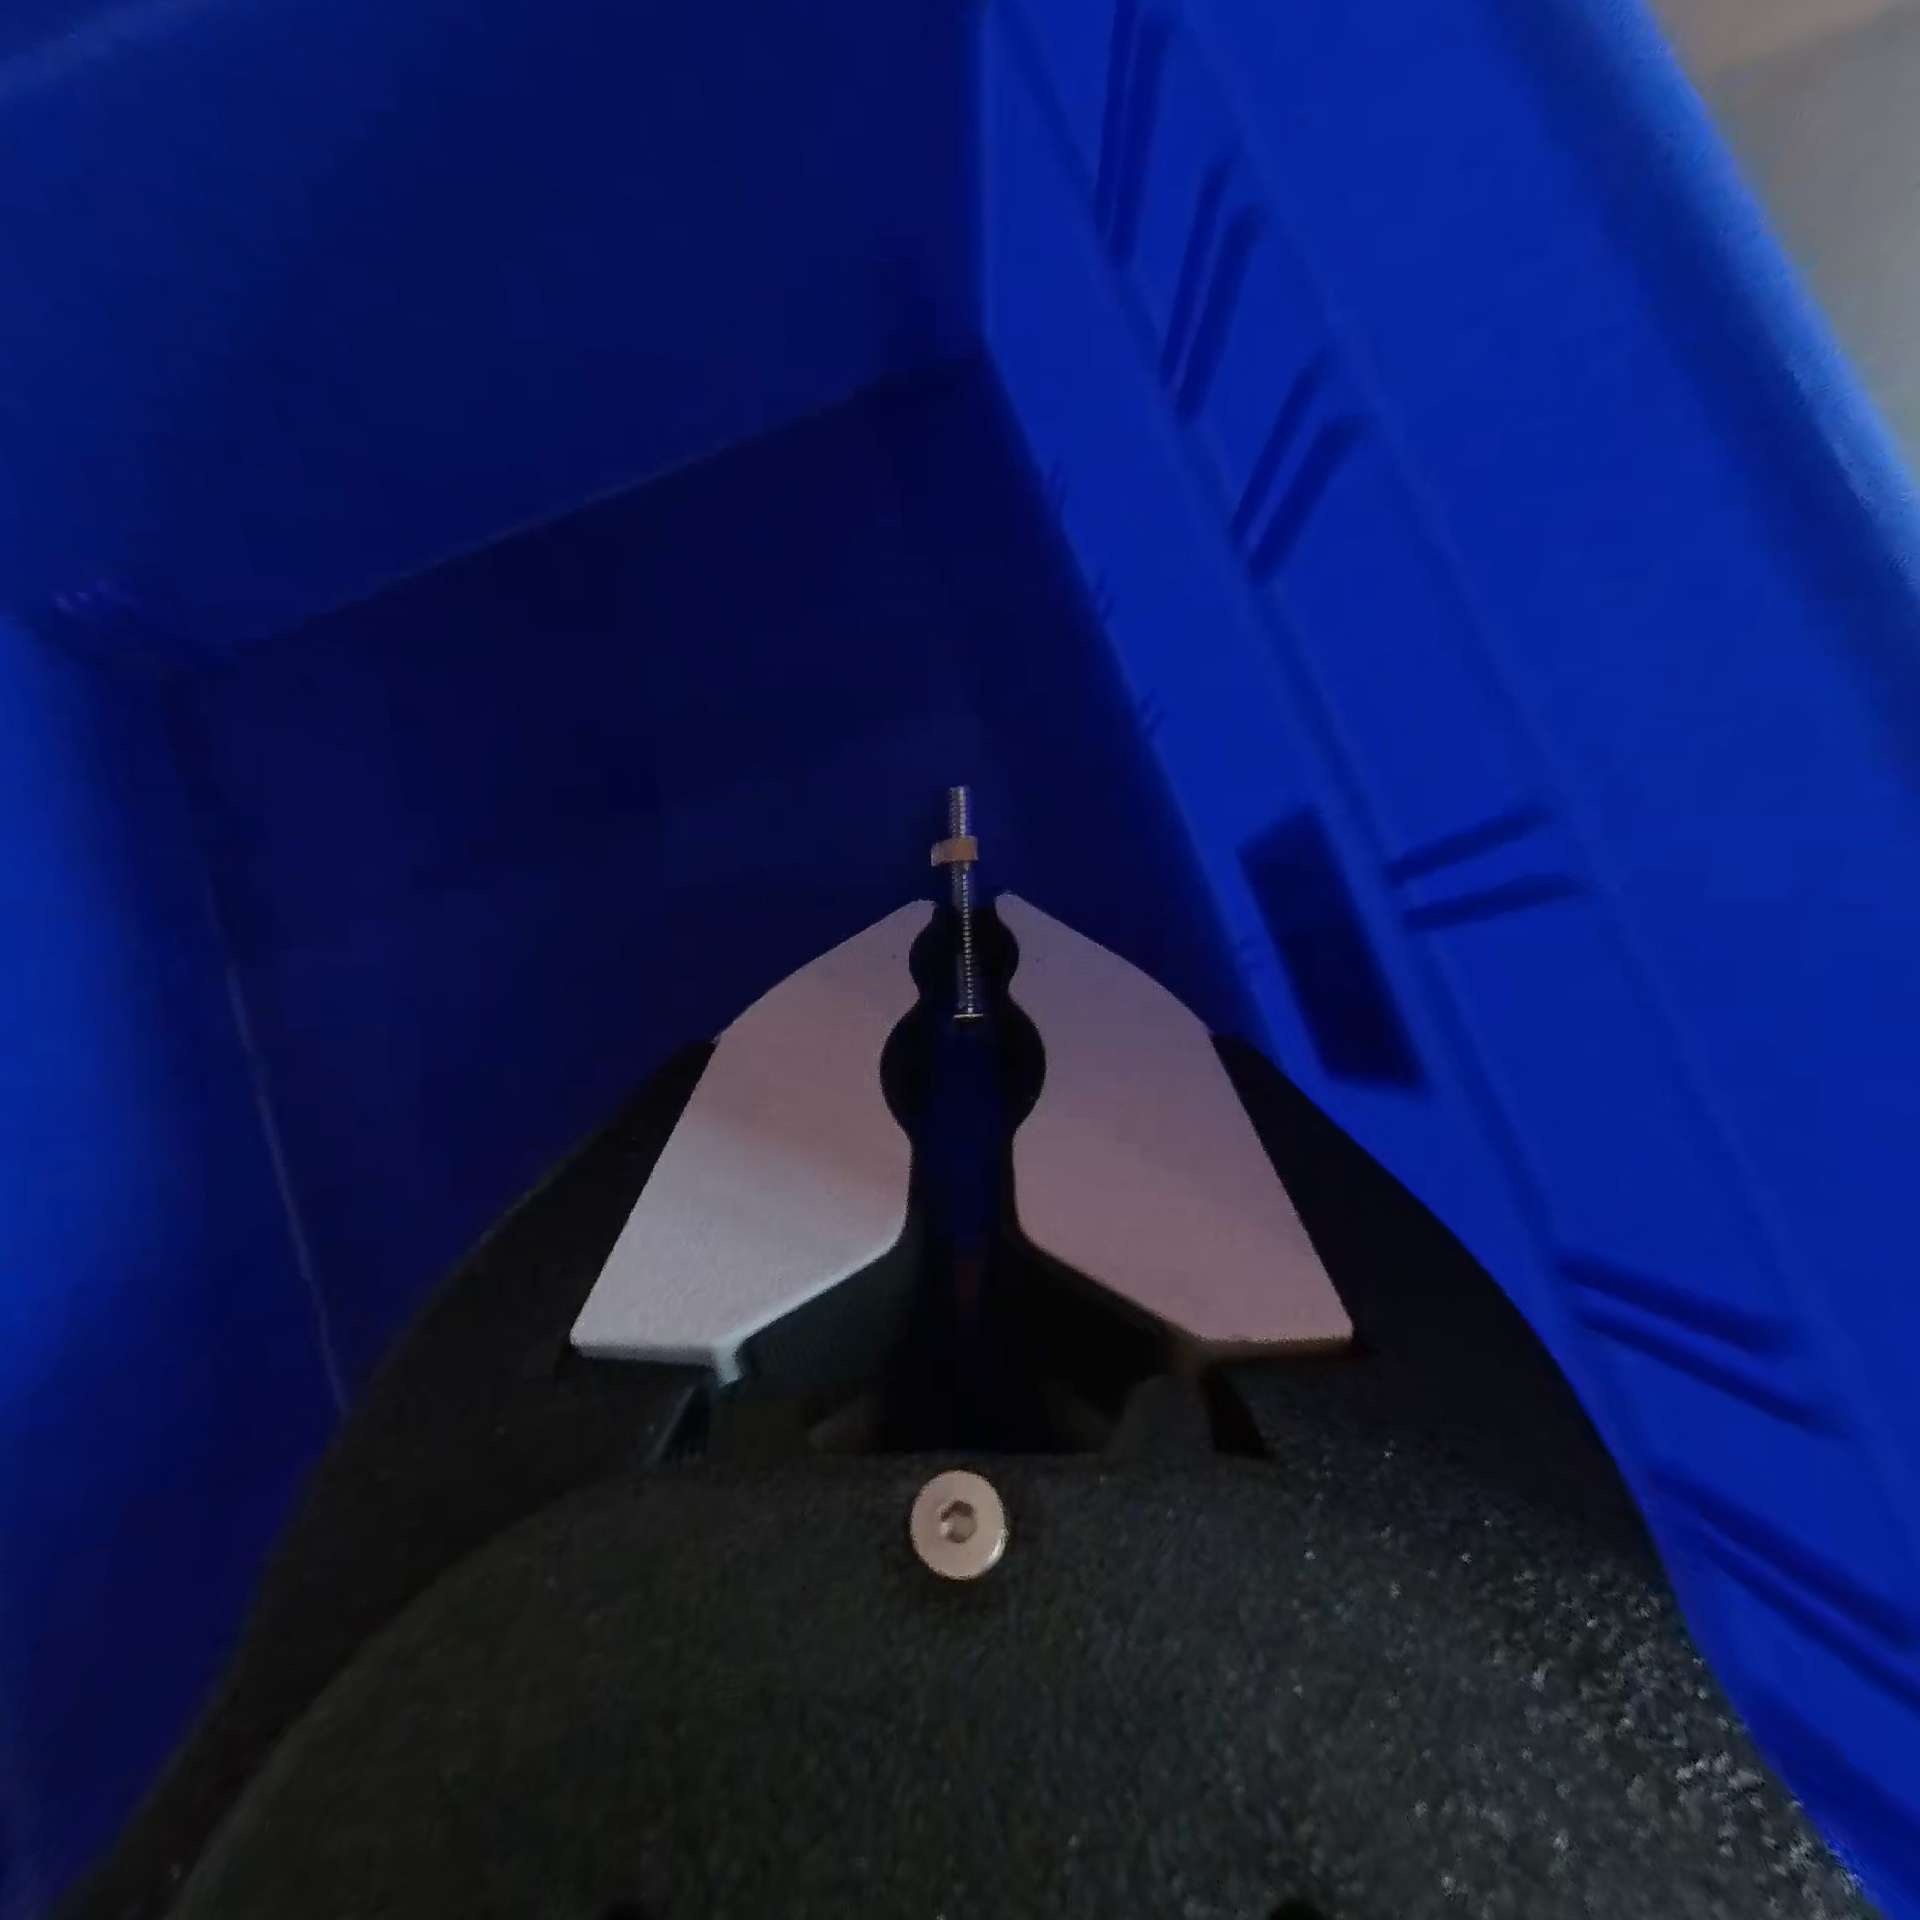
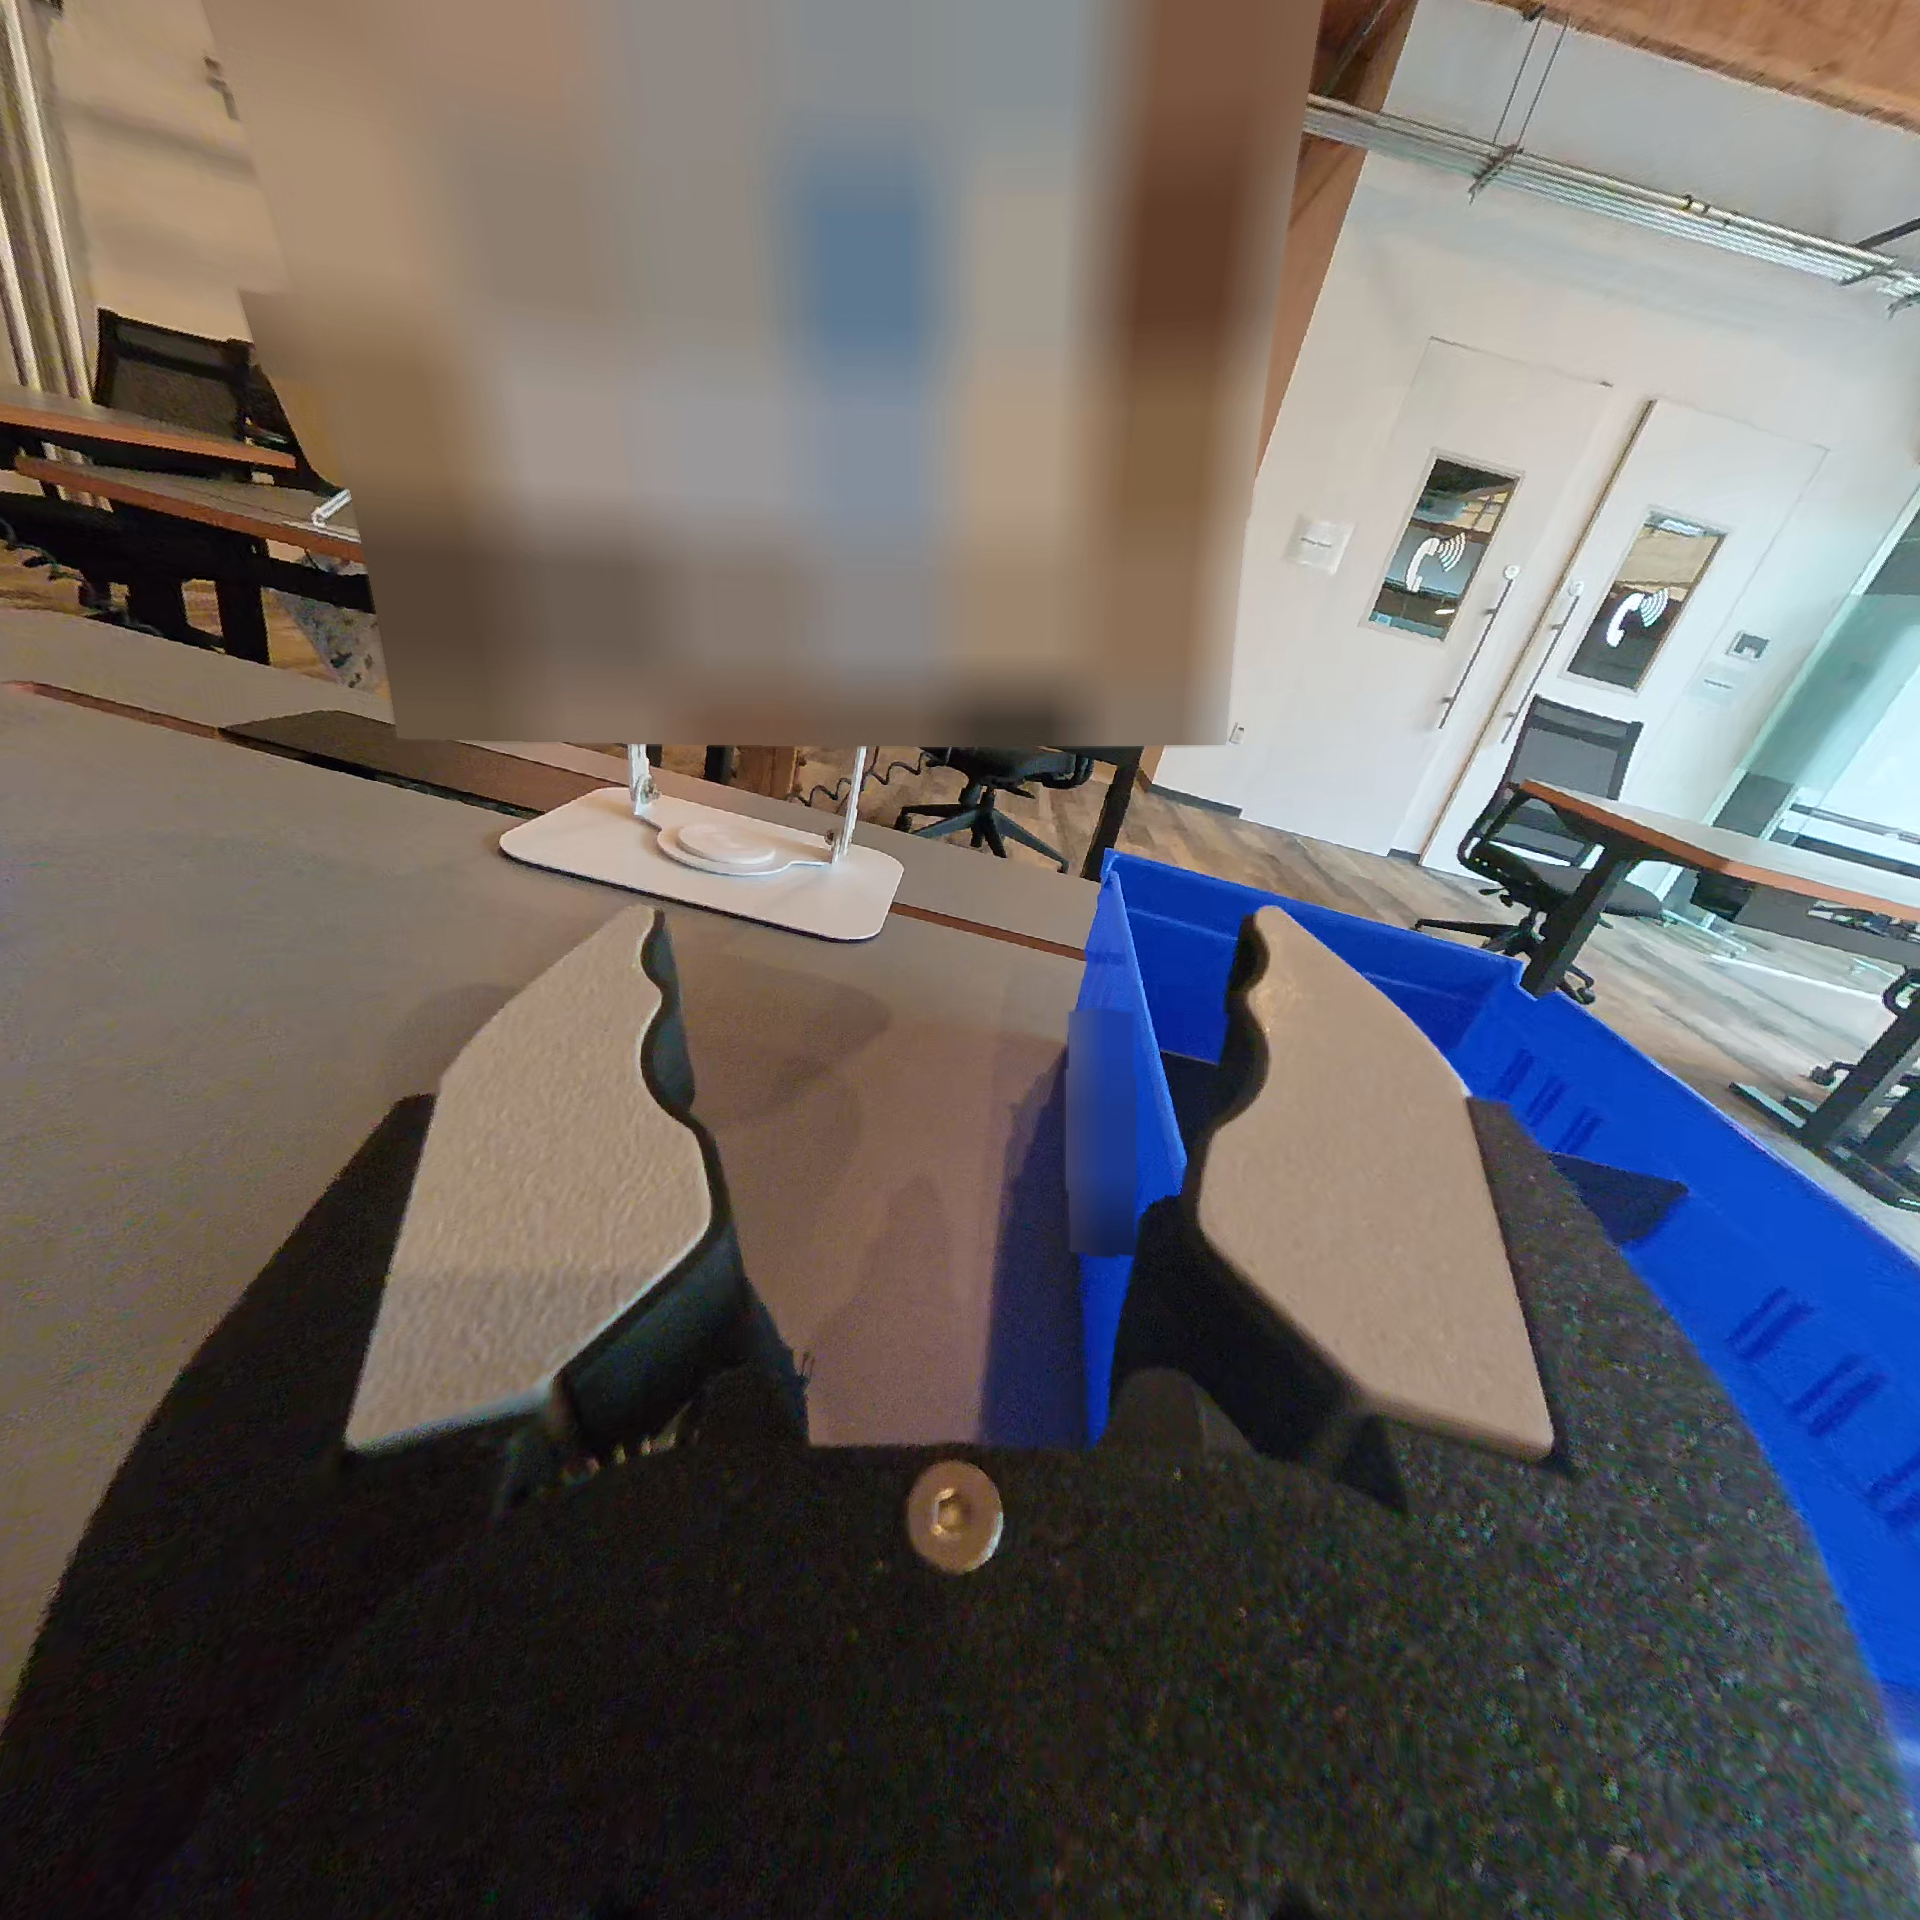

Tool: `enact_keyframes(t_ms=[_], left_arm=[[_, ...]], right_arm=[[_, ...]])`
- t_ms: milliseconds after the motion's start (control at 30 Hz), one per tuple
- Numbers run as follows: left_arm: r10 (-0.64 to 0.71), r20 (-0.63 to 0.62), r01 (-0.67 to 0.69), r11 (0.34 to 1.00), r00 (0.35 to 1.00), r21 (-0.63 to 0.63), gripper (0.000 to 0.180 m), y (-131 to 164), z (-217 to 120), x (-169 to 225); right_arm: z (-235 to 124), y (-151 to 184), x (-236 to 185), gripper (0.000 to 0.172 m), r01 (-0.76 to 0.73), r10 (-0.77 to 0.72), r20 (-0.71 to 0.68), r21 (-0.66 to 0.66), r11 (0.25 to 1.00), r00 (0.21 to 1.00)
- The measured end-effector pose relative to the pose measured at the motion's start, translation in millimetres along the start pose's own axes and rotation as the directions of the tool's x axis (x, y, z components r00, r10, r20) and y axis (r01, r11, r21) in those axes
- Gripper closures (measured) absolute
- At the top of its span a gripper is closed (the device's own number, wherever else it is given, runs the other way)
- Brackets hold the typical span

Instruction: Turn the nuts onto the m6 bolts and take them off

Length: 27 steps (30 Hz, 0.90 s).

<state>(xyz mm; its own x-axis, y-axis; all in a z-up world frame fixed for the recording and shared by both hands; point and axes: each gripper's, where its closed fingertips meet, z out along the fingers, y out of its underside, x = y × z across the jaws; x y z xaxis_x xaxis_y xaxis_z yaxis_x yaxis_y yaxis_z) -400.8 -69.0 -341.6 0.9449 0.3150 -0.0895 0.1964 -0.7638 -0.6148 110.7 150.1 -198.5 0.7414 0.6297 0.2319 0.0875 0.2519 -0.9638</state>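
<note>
1. Here, our left claw (image 1: 961,914) sits inside a blue plastic bin (image 1: 520,364), with the bin's walls on both sides and its dark floor ahead of the fingertips.
2. The left claw is closed on a thin threaded bolt (image 1: 964,935), which stands in the narrow scalloped slot between the two grey fingers (image 1: 790,1143) and pokes out beyond their tips.
3. A small nut (image 1: 954,850) sits on the bolt just past the fingertips, with a short stretch of thread showing beyond it.
4. Our right claw (image 2: 951,997) stands wide open and holds nothing; bare grey desk (image 2: 208,935) shows between its fingers.
5. The left finger of the right claw hangs over the desk, while its right finger (image 2: 1351,1195) sits over the blue bin's (image 2: 1558,1039) open top, the bin's end wall falling between the two.
6. Ahead of the right claw, a white stand base (image 2: 727,873) rests on the desk.
</note>
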Motion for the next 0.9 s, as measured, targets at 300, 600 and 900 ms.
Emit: enact_keyframes(t_ms=[300, 600, 900], left_arm=[[-0.027, -0.040, 0.038, 0.953, 0.999, 0.301, 0.176, -34, -67, -3], [0.149, -0.194, 0.012, 0.765, 0.970, 0.644, 0.176, -84, -159, 74], [0.435, -0.362, -0.006, 0.646, 0.824, 0.763, 0.176, -99, -188, 215]], right_arm=[[0, -1, -2, 0.073, -0.012, 0.012, 0.016, 0.006, 1.000, 1.000], [0, -3, -15, 0.080, 0.011, -0.012, 0.076, 0.009, 1.000, 0.997], [-3, -11, -26, 0.085, 0.018, -0.022, 0.138, 0.026, 0.999, 0.990]])
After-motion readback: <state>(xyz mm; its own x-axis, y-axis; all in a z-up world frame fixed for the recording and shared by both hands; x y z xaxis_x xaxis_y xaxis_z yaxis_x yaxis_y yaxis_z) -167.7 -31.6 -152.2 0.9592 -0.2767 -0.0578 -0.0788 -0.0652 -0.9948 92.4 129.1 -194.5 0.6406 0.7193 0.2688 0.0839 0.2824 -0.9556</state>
